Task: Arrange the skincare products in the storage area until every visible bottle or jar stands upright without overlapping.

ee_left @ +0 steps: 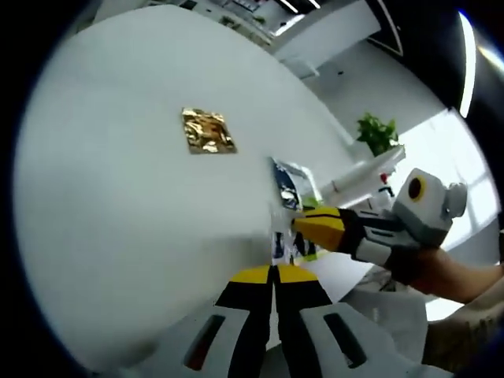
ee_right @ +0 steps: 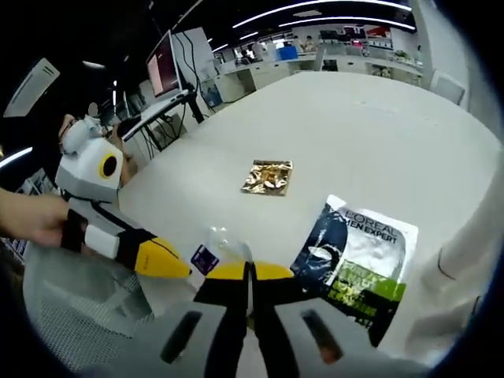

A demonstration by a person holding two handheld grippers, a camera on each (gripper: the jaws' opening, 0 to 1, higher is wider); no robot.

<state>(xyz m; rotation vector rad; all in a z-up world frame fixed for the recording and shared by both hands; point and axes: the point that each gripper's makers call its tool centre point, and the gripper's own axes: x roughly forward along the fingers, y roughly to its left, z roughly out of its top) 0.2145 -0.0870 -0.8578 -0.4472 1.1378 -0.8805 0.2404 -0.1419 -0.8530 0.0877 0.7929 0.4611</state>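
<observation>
- The flat sachet (ee_right: pixel 358 264) near the tabletop's edge, seen in the right gripper view, carries "L'OREAL" in large white letters, with "MEN EXPERT" in smaller white letters right beneath it, both on its dark upper part.
- The lime-green band at the sachet's lower end bears print too small to read.
- The small purple label (ee_right: pixel 205 258) on the clear item beside the sachet carries marks too small to read.
</observation>
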